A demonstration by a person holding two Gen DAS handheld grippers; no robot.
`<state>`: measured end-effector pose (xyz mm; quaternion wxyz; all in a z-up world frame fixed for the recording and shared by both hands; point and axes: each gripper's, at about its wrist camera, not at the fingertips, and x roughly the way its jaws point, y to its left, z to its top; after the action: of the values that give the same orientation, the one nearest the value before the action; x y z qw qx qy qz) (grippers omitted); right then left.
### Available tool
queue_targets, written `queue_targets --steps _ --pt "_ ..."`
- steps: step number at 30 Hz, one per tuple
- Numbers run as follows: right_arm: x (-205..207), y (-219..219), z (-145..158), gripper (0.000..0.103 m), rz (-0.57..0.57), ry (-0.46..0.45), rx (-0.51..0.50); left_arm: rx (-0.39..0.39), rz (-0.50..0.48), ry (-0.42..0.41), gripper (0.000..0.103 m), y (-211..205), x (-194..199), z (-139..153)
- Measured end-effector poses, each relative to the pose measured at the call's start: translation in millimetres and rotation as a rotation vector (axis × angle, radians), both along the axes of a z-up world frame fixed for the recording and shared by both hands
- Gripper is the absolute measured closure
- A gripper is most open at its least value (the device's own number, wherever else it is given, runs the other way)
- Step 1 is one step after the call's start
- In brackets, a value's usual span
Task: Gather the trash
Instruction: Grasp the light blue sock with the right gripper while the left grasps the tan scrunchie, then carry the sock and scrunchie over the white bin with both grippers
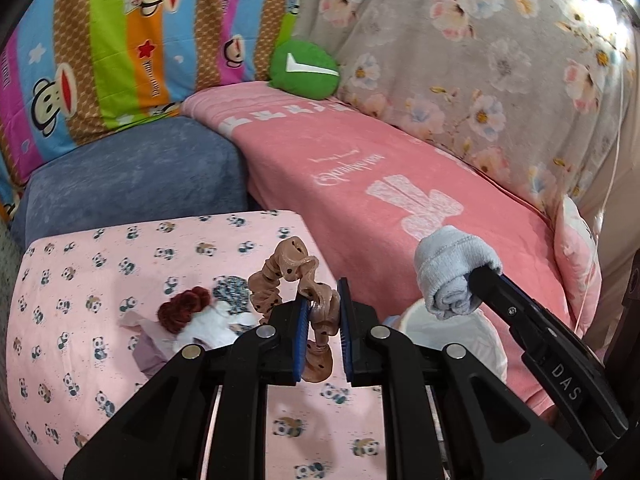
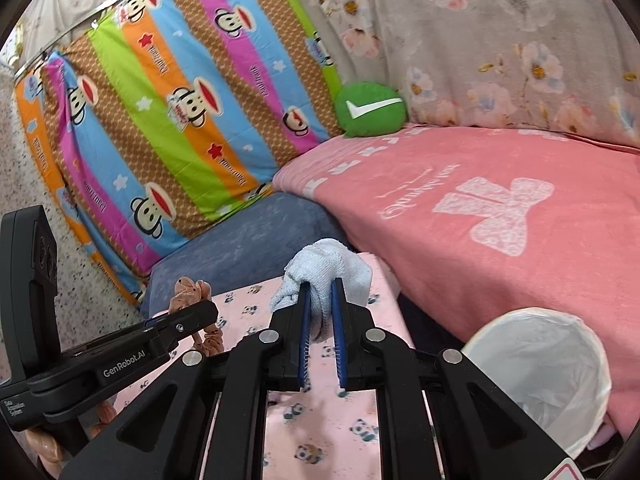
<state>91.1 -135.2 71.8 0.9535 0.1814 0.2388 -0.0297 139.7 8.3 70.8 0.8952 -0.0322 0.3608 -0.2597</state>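
My left gripper (image 1: pixel 323 298) is shut on a brown dotted scrunchie (image 1: pixel 280 272), held above the pink panda-print table (image 1: pixel 100 280). It also shows in the right wrist view (image 2: pixel 192 292). My right gripper (image 2: pixel 319 286) is shut on a rolled light-blue sock (image 2: pixel 328 268), held above the table's far right corner. The sock (image 1: pixel 452 276) appears in the left wrist view too, over a white-lined trash bin (image 1: pixel 472 336). The bin (image 2: pixel 548 372) stands low on the right, between table and sofa.
On the table lie a dark red scrunchie (image 1: pixel 182 308), a white crumpled cloth (image 1: pixel 212 326), a patterned item (image 1: pixel 230 290) and pale purple paper (image 1: pixel 146 350). Behind are a blue cushion (image 1: pixel 132 176), a pink blanket-covered sofa (image 1: pixel 400 184) and a green round pillow (image 1: pixel 306 68).
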Motion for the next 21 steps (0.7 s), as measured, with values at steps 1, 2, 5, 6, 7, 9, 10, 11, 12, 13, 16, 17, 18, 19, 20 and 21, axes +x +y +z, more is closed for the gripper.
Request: queue_targets --steps 1,2,5,6,7,9,10,11,12,13,16,17,18,19,20,21 --pt "-5 -5 1 0.091 -0.009 -0.003 0.001 0.005 -0.014 -0.003 0.09 -8 -4 1" --pt "-12 -14 2 0.091 -0.023 -0.006 0.004 0.008 -0.024 -0.005 0.09 -13 -7 1" --pt "-28 -32 3 0.091 -0.053 -0.011 0.004 0.018 -0.056 -0.009 0.09 -33 -15 3" --pt "-33 -39 3 0.091 -0.063 -0.012 0.006 0.02 -0.067 -0.01 0.09 -39 -18 3" --pt "-38 -44 3 0.091 -0.072 -0.013 0.007 0.023 -0.08 -0.01 0.09 -46 -20 3" --pt "-47 -58 2 0.091 -0.096 -0.015 0.012 0.032 -0.102 -0.015 0.09 -58 -25 4" --pt "-53 -67 2 0.091 -0.111 -0.017 0.016 0.036 -0.115 -0.017 0.089 -64 -28 4" --pt "-56 -70 1 0.091 -0.118 -0.017 0.017 0.041 -0.126 -0.019 0.089 -70 -30 4" --pt "-61 -76 0 0.091 -0.13 -0.017 0.02 0.044 -0.135 -0.02 0.089 -75 -33 4" --pt "-64 -80 0 0.091 -0.138 -0.017 0.022 0.046 -0.146 -0.019 0.089 -80 -34 4" --pt "-75 -97 -3 0.091 -0.165 -0.015 0.027 0.052 -0.175 -0.017 0.089 -96 -40 4" --pt "-78 -102 -4 0.091 -0.173 -0.014 0.03 0.053 -0.184 -0.016 0.089 -100 -41 3" --pt "-82 -107 -4 0.091 -0.183 -0.013 0.032 0.052 -0.194 -0.014 0.089 -104 -43 3" --pt "-85 -112 -6 0.091 -0.192 -0.012 0.033 0.051 -0.206 -0.012 0.089 -109 -45 3" --pt "-87 -114 -6 0.091 -0.197 -0.011 0.034 0.051 -0.217 -0.01 0.089 -113 -47 2" --pt "-89 -119 -7 0.091 -0.205 -0.01 0.037 0.051 -0.23 -0.009 0.089 -118 -48 2"
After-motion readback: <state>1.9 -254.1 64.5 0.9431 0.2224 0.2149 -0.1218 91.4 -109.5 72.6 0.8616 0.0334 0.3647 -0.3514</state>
